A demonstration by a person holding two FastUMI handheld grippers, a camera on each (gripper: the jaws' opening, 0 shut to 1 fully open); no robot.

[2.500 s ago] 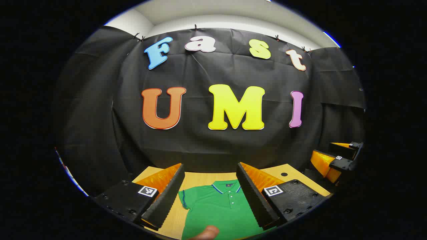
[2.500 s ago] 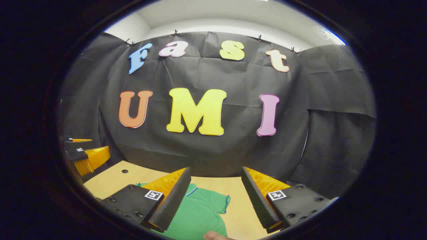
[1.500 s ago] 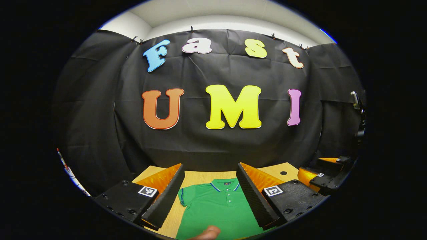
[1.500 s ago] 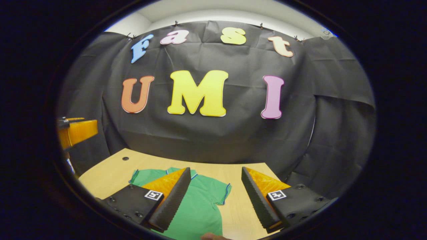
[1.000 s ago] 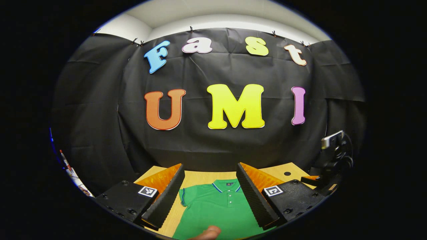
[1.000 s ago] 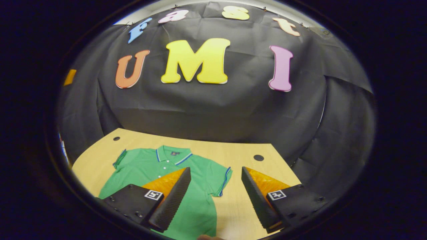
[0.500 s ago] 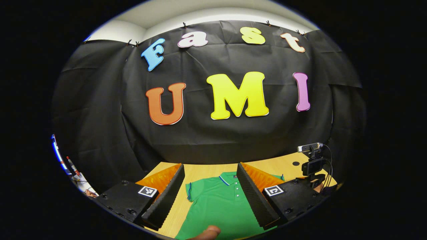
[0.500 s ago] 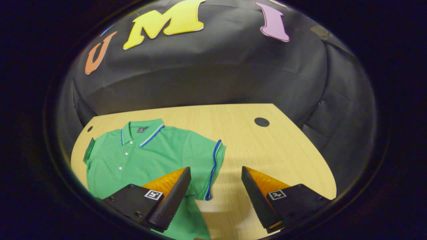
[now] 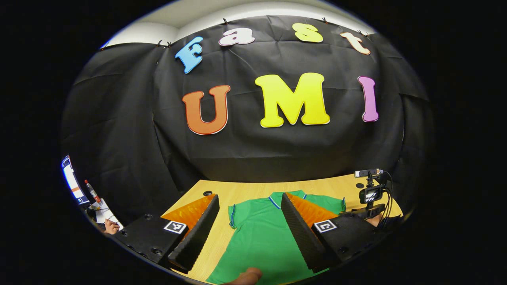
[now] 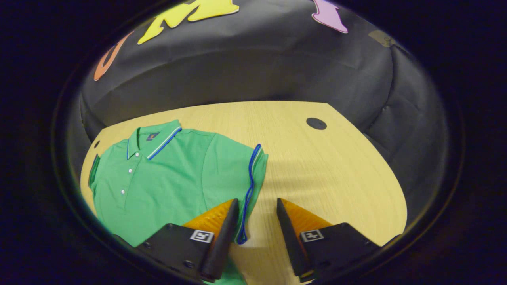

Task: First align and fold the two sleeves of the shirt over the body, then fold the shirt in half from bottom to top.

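A green polo shirt [image 10: 170,174] with blue trim lies flat, face up, on the wooden table [image 10: 336,166], both short sleeves spread out. My right gripper [image 10: 257,201] hovers low over the right sleeve, whose blue-edged cuff [image 10: 249,186] runs into the gap between the fingers; the jaws stand partly narrowed and open, not pressing the cloth. My left gripper [image 9: 248,198] is open above the near part of the shirt [image 9: 257,233], the collar showing between its fingers. The right gripper [image 9: 370,196] shows as a black body with cables by the far sleeve.
A thumb [image 9: 247,275] rests at the bottom edge of the left gripper view. Round cable holes sit in the table [image 10: 316,123] [image 9: 207,193]. Past the table's left end are a screen [image 9: 69,180], a bottle [image 9: 92,191] and a hand on papers [image 9: 107,225].
My right gripper has tipped down and dropped towards the right sleeve, and its jaws have narrowed around the cuff. The left gripper has tilted slightly down, bringing more of the shirt into sight.
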